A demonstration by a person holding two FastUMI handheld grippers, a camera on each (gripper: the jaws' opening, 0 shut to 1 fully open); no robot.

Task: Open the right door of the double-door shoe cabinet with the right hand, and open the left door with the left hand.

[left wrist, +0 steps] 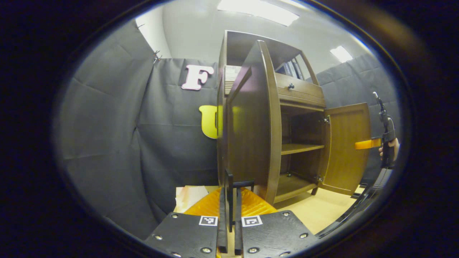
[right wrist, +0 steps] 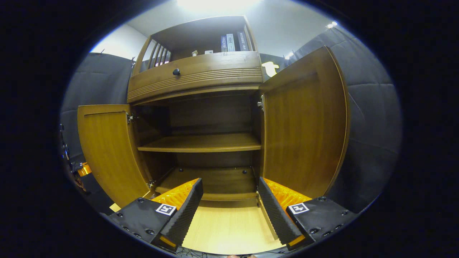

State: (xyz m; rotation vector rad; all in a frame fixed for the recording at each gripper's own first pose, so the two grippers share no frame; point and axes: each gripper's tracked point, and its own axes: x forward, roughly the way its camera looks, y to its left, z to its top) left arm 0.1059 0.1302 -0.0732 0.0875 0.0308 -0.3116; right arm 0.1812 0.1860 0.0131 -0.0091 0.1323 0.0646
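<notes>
Left gripper view. Nearest: left gripper, black ribbed fingers nearly together, clamped on thin dark edge of left door, orange backing behind them. Door seen almost edge-on, swung out towards camera, upright; dark brown wood, curved profile, smooth semi-gloss finish. Shoe cabinet just behind and to right, standing on pale wooden floor. Interior exposed: one horizontal shelf at mid-height, base board below, dark back panel. Above the opening, a ribbed drawer front with small round black knob; open top compartment holding books. Right door swung fully out on far right, lighter warm-brown inner face, flat panel with raised border. Beside its outer edge: other gripper's orange finger with a hand on its dark handle. Cannot tell from here whether it touches the door.

Right gripper view. Nearest: right gripper, fingers spread wide, released, nothing between them; black ribbed foam pads on orange bodies, square markers on black plates. Cabinet straight ahead, centred, both doors standing open: one leaf far left, one at right and nearer. Hinges visible at inner upper corners. Shelf and base board bare, medium-brown grain; drawer front with horizontal grooves, black knob left of centre. Slatted side rail on upper compartment, books upright at right. Floor light, smooth laminate.
</notes>
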